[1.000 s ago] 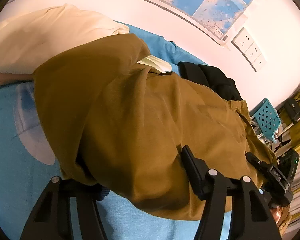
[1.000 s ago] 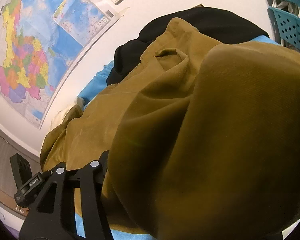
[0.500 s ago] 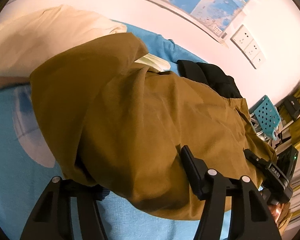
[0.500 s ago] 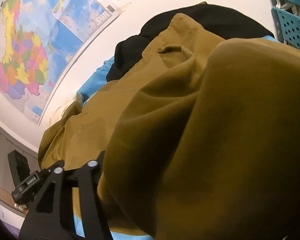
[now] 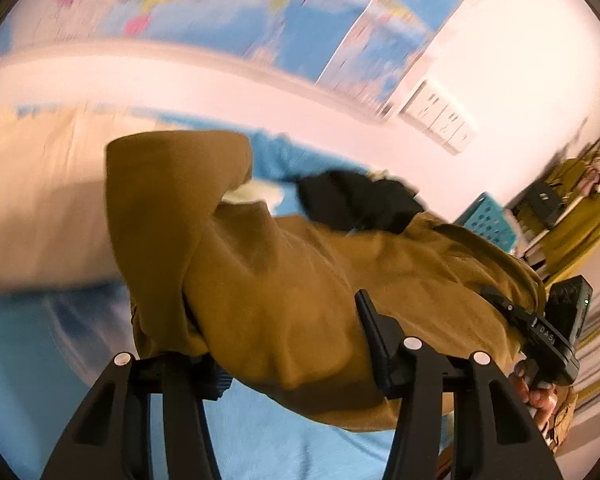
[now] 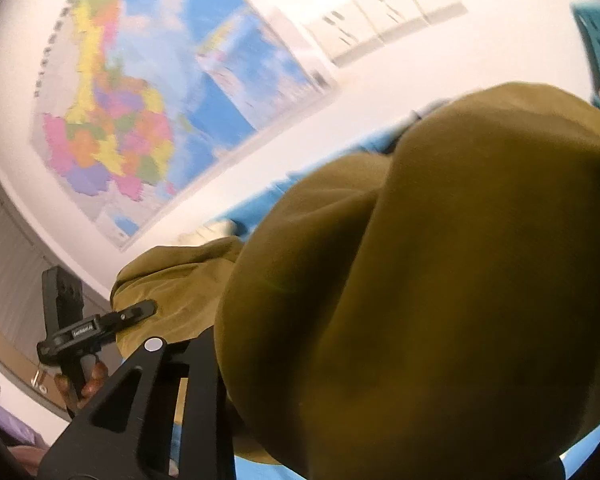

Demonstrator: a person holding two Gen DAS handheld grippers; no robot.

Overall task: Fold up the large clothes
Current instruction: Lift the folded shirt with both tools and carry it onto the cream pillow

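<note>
Left gripper (image 5: pixel 296 344) and right gripper (image 6: pixel 260 360) each clamp brown garment (image 5: pixel 300 280) lifted over blue bed (image 5: pixel 40 360); risk: bunched cloth slips, fold skews

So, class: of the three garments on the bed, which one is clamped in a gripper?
The mustard-brown garment; the black garment and cream garment lie untouched behind it.

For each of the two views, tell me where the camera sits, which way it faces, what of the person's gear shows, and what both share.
Left wrist: sits behind the left gripper, facing across the blue bed sheet toward the map wall; the right gripper and its hand show at right.
Right wrist: sits behind the right gripper, facing up at the wall map; only one finger shows.
Shared: the brown garment, map, wall sockets.
</note>
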